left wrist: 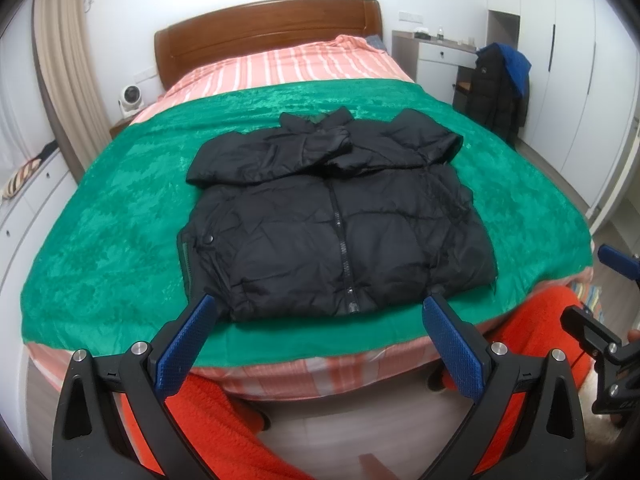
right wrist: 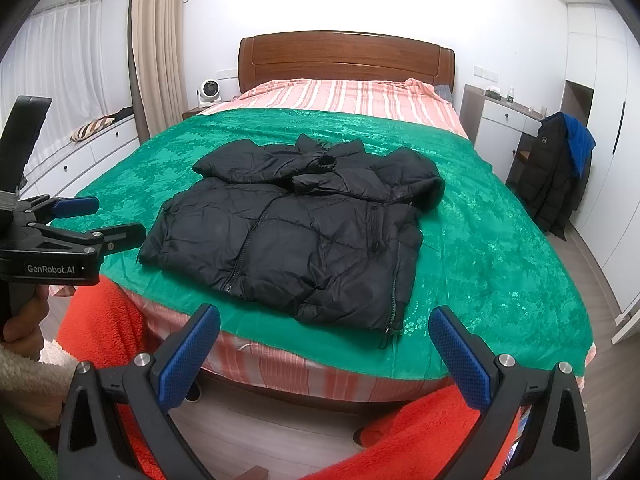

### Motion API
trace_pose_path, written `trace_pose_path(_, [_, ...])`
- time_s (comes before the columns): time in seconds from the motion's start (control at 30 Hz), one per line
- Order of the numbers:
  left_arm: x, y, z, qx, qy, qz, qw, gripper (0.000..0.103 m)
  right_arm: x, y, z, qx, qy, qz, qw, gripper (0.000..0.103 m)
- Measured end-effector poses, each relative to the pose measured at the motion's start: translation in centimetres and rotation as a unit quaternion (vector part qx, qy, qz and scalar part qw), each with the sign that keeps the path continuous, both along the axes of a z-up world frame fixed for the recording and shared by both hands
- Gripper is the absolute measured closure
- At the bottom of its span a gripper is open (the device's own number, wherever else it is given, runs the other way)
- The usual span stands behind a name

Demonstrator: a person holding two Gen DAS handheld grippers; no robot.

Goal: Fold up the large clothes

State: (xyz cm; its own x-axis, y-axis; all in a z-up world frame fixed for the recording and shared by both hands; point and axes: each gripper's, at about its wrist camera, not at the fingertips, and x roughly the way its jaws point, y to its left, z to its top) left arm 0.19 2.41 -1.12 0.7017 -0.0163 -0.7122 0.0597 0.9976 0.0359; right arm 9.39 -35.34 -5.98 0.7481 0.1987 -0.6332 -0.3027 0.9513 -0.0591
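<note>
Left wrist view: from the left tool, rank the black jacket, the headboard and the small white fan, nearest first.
1. Black jacket: straight ahead on the green blanket, its hem just beyond the open left tool.
2. White fan: far left, beside the bed.
3. Headboard: at the far end of the bed, about as distant as the fan; those two are too close to call.
</note>
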Motion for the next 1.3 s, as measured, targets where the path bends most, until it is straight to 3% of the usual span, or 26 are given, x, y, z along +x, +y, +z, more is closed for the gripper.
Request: trace_pose_path(1.3, [0.64,0.11,-0.67,0.002,0.013,0.0,0.9999,0.0,0.71,0.15,-0.8,0.007,0.017,0.003,1.0,0.0])
